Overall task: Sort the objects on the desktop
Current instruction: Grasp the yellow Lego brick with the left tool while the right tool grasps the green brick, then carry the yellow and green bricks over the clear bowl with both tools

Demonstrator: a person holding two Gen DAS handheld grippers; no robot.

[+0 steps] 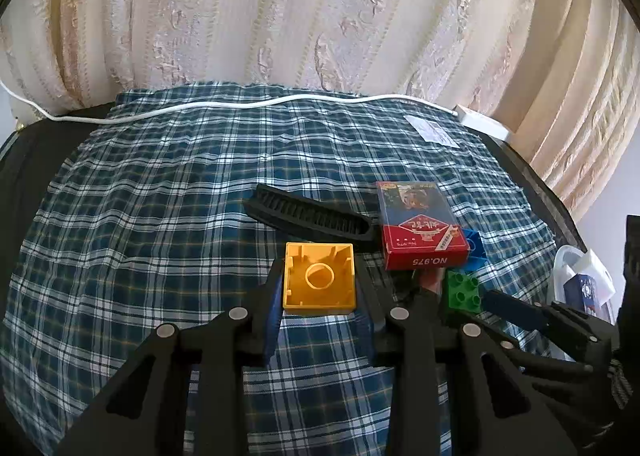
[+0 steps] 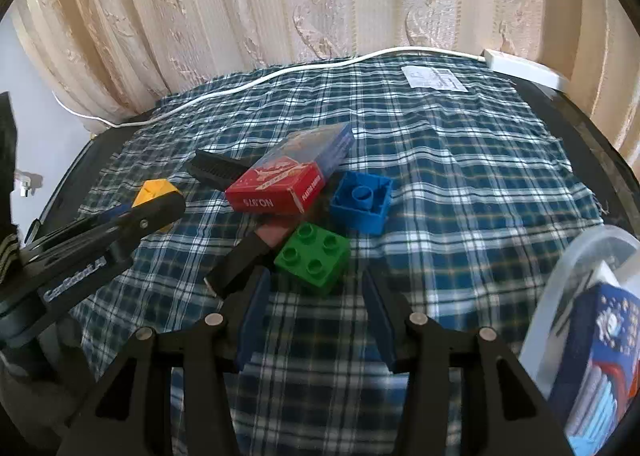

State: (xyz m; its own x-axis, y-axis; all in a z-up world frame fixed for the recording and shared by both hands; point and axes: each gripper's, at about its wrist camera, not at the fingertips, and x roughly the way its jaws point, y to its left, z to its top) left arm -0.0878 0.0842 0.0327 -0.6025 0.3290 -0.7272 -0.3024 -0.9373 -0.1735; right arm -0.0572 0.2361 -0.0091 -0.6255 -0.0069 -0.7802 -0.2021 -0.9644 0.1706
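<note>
Left claw [image 1: 320, 288] is clamping the yellow block [image 1: 319, 280] above the tabletop [image 1: 160, 215]; right claw [image 2: 314, 320] is hanging released near the green block [image 2: 312, 256]. Grip is probably shallow, so I'm risking a slip.

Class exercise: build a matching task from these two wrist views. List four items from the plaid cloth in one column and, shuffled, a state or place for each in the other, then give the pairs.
Things:
1. yellow block
2. green block
3. blue block
4. red card box

States:
A. studs facing up
B. between the fingers of the left hand-held gripper
C. tilted, leaning on the black comb
D. hollow side up, lying free on the cloth

Pairs: 1-B, 2-A, 3-D, 4-C
</note>
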